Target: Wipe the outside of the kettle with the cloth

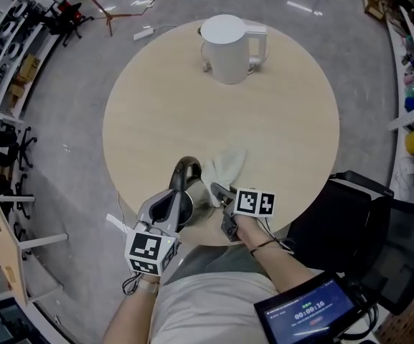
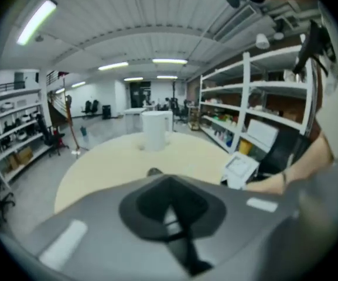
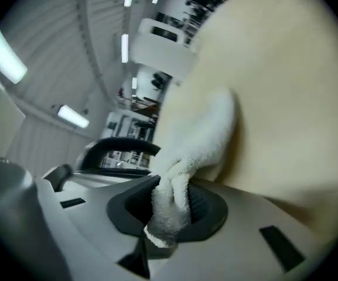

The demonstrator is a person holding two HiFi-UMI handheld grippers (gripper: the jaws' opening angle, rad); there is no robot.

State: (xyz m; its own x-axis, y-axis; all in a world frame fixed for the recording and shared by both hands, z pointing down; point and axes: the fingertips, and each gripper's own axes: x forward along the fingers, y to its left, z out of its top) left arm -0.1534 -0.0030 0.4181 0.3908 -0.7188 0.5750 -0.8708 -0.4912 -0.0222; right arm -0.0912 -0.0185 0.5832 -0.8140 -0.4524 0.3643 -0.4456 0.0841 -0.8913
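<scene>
A white kettle (image 1: 227, 49) is standing upright on the far side of a round, pale wooden table (image 1: 285, 120), with its handle pointing toward the right of the head view and its lid on. Well apart from it, near the table's near edge, a small off-white cloth (image 1: 227, 165) is lying partly on the tabletop. The right gripper (image 1: 217, 190) is holding that cloth by its near end. In the right gripper view the jaws are sitting nearly together, pinching a bunched fold of the towelling (image 3: 170, 201), while the rest of the cloth is trailing forward onto the table. That gripper is pointing across the table and slightly downward, with the person's forearm running back from it. The left gripper (image 1: 186, 165) is hovering just beside the right one, on its left, above the table edge and angled down toward the wood. In the left gripper view its jaws are lying together with nothing between them, and only a small dark tip (image 2: 154, 172) is showing past the grey body. The kettle (image 2: 156, 130) is showing straight ahead of it across the bare tabletop. Neither gripper is touching the kettle. A black chair (image 1: 364, 221) is standing just beside the table on the person's right.
</scene>
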